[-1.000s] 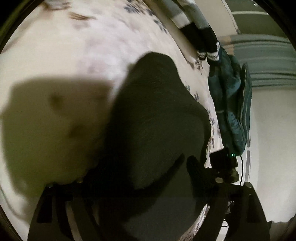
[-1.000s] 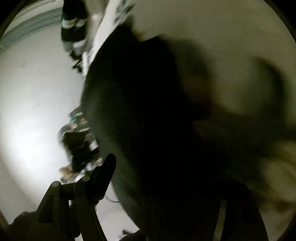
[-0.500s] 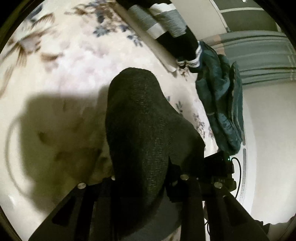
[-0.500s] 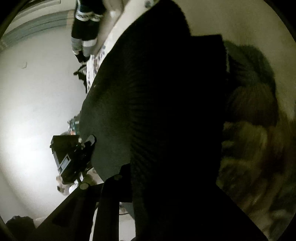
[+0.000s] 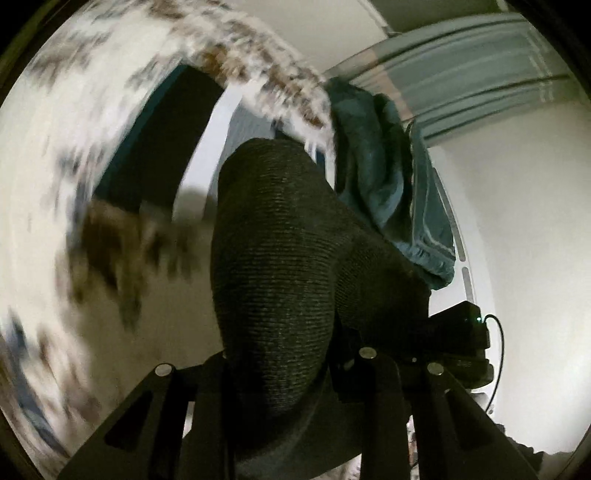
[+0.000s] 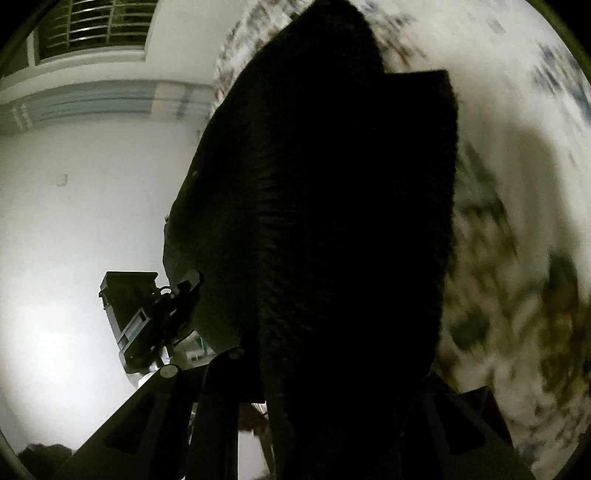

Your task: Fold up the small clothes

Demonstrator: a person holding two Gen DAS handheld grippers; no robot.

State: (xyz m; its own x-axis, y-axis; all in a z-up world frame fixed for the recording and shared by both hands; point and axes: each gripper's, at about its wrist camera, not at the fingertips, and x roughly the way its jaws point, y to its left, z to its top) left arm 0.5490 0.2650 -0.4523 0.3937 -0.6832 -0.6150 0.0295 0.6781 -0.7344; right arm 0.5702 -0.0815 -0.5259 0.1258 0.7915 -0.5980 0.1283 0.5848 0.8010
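Your left gripper [image 5: 280,373] is clamped on a dark knit garment [image 5: 280,258]; fabric bunches between the fingers at lower centre of the left wrist view and rises toward mid-frame in a ribbed hump. Garment is lifted off the surface, filling the centre of the view.

Your right gripper [image 6: 332,387] also has the same dark knit garment [image 6: 325,206] pinched; cloth runs up from the fingers at bottom centre to the top of the right wrist view, nearly black there, a squared corner showing upper right. Fingers mostly hidden behind fabric, but cloth sits right between them.

Surroundings, left view: floral bedspread [image 5: 74,155] across left and upper left, heavily blurred. Teal garment [image 5: 384,177] hangs upper right of centre, just behind the knit. Dark flat cloth [image 5: 162,140] lies upper left of centre, type unclear. White wall [image 5: 517,221] at right.

Right view: floral bedspread [image 6: 517,258] on the right side, blurred. White wall [image 6: 74,221] at left; barred window [image 6: 96,26] upper left. Your left gripper's body [image 6: 147,317] visible lower left, touching the garment's edge.
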